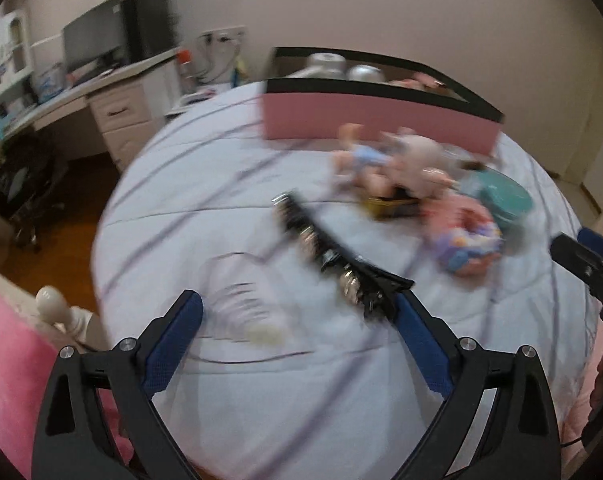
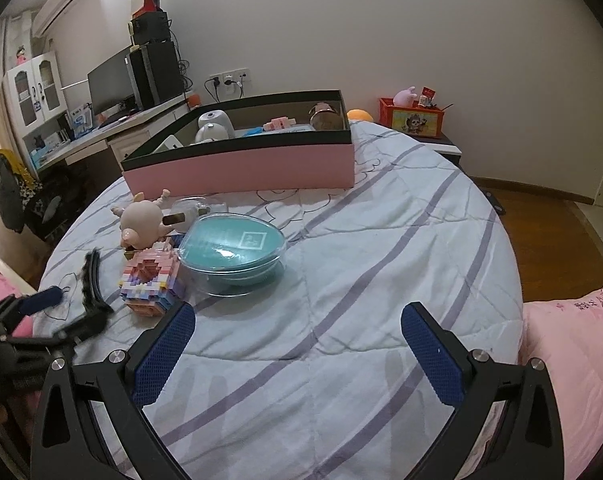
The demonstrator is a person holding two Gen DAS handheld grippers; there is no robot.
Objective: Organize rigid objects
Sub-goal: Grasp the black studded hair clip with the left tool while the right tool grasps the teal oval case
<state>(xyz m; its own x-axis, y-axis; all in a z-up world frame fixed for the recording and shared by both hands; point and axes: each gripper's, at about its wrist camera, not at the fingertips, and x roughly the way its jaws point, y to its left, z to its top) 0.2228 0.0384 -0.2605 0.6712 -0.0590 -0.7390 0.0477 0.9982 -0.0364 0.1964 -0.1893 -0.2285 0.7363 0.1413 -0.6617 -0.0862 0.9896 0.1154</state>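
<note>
Picking up black hair clip (image 1: 333, 256) at one o'clock; left gripper (image 1: 297, 312) wide, empty (blurred view); needs re-centring.

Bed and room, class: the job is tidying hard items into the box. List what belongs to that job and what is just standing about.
Job:
pink box
black hair clip
pig toy
block toy
teal case
left tongs, open
right tongs, open

Standing about:
monitor
desk
red box
</note>
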